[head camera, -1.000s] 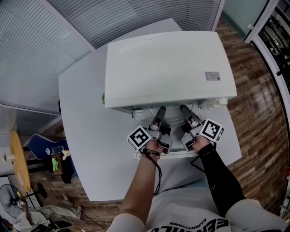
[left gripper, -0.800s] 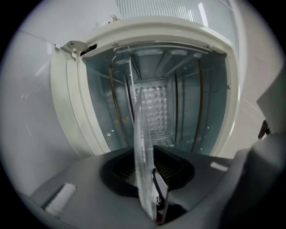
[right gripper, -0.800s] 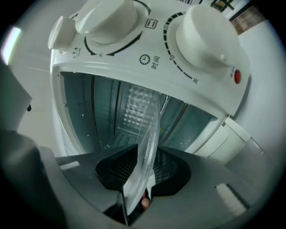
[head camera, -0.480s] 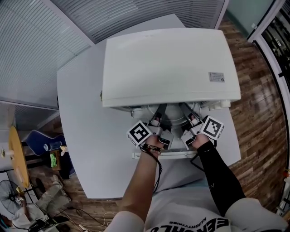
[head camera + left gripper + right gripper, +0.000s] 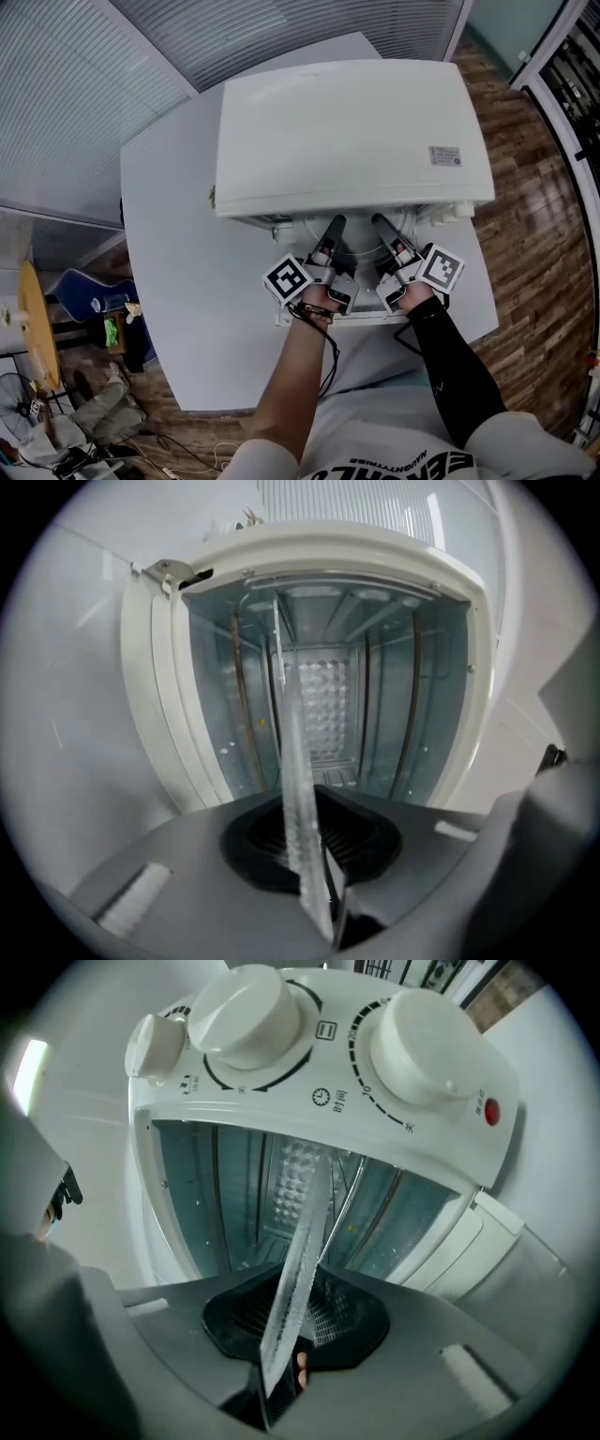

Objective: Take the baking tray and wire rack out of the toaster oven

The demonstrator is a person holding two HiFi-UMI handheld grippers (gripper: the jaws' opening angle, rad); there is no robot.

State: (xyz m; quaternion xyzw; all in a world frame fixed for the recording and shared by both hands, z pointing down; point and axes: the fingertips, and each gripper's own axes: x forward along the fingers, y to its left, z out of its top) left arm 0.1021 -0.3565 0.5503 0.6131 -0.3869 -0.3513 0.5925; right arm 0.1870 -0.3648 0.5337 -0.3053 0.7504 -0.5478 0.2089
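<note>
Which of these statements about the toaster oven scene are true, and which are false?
1. The toaster oven stands open. True.
2. The oven stands on a wooden table. False: the table is white.
3. The left gripper is closed on the edge of the baking tray. True.
4. The right gripper is empty. False: the baking tray's edge is between its jaws, which are closing.
5. The oven front has one knob only. False: three knobs show.
</note>
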